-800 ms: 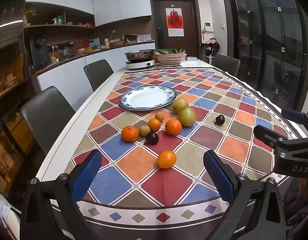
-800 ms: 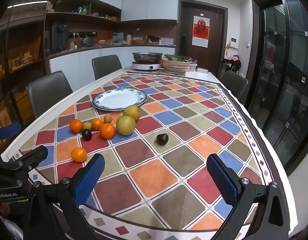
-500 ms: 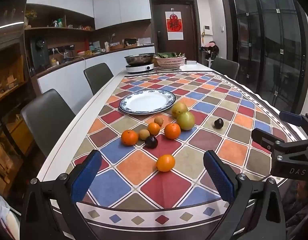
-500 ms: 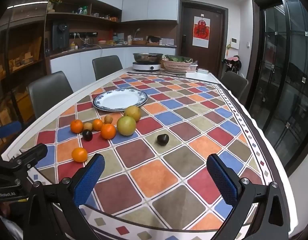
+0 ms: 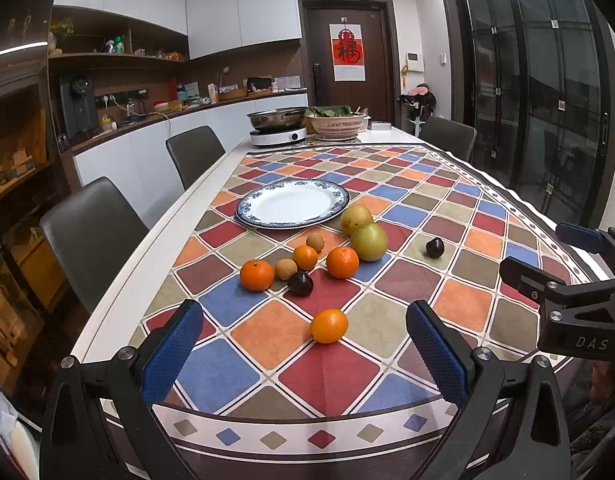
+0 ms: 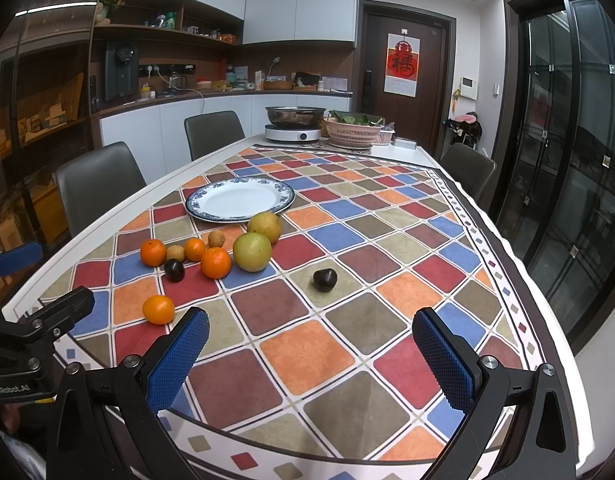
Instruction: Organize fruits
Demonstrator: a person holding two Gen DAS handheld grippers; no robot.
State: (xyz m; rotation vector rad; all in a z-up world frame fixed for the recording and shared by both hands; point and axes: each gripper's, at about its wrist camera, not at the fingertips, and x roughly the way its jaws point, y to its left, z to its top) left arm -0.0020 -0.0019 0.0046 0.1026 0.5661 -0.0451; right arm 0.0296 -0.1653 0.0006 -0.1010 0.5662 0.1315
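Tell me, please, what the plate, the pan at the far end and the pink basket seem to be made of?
The plate: likely glazed ceramic or porcelain, glossy white with a blue patterned rim. The pan: metal, probably stainless steel, since its silver wall reflects light. The pink basket: probably plastic, with a uniform colour and a slotted wall; too far away to be sure.

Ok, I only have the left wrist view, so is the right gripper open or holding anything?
Observer: Open. The right gripper has only bare tablecloth between its blue pads.
Operator: What lies straight ahead of it?
Observer: The lone dark fruit, roughly centred between its fingers and farther up the table, apart from the other fruit.
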